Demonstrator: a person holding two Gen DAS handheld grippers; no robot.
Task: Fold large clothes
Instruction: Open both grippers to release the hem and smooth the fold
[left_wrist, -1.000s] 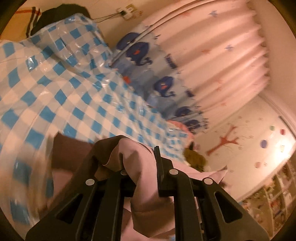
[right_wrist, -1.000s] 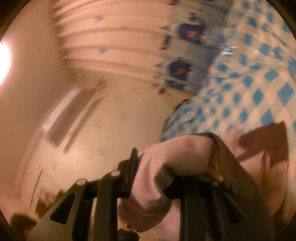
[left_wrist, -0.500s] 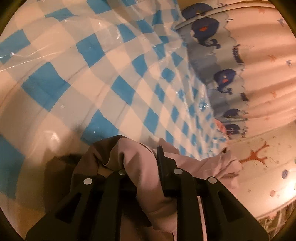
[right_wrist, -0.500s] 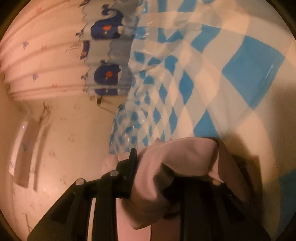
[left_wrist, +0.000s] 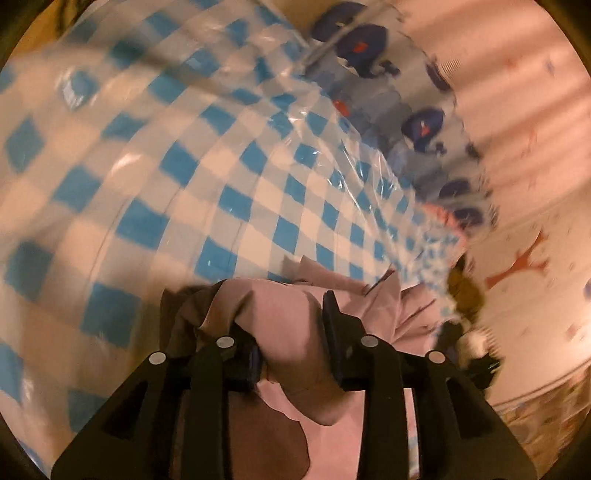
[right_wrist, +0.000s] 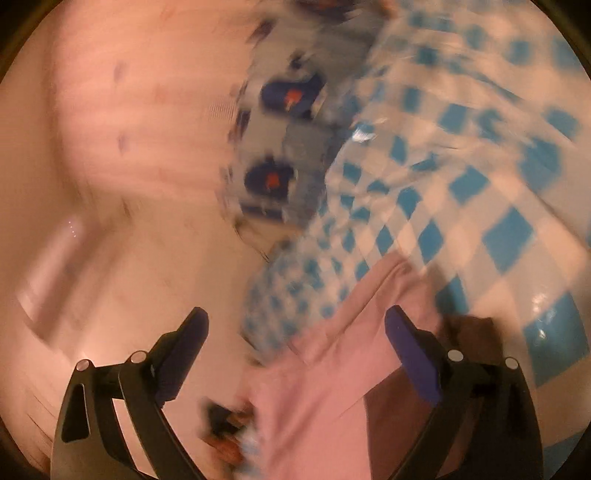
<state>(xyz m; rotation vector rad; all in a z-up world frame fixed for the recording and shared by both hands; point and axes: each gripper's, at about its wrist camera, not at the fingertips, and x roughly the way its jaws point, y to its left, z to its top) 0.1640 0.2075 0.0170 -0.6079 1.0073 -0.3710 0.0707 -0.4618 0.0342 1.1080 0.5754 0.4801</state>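
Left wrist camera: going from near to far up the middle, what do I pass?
Left gripper, its jaws opening around bunched cloth → pink garment → blue-and-white checked cover → whale-print curtain.

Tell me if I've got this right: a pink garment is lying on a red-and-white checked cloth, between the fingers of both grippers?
Not quite: the checked cloth is blue and white, not red and white, as the left wrist view shows. The pink garment does lie on it, between the fingers of the left gripper and the right gripper.
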